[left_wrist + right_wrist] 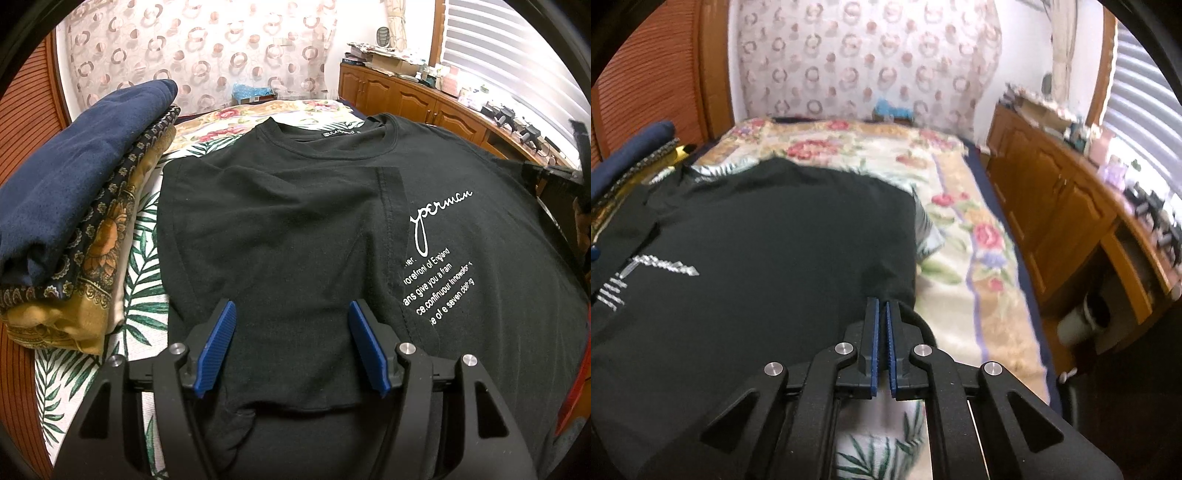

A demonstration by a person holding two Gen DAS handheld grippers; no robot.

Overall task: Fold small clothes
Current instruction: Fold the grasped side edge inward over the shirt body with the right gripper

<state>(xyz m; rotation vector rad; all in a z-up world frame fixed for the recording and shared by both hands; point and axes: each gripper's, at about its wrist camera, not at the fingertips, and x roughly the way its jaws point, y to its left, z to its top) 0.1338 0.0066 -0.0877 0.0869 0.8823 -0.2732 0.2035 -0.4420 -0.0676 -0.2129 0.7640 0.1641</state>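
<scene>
while the black t-shirt (295, 229) lies spread on the leaf-print sheet (140, 295), the left gripper (291, 343) hovers over its hem at 6 o'clock, jaws apart and empty. the right gripper (882, 339) is pinched closed at the shirt's edge; whether it holds cloth is unclear. a folded pile (74, 206) sits at 9 o'clock.

The T-shirt (295, 221) lies flat on the bed (960, 229), collar toward the far end, its left side folded in over the front. Just left of it, touching or nearly so, sits a stack of folded clothes (74, 221). The left gripper (291, 332) hangs over the shirt's near hem. The right gripper (882, 314) is at the shirt's right edge. A cabinet (1052, 206) runs along the bed's right side, with a window (509, 66) above it.
</scene>
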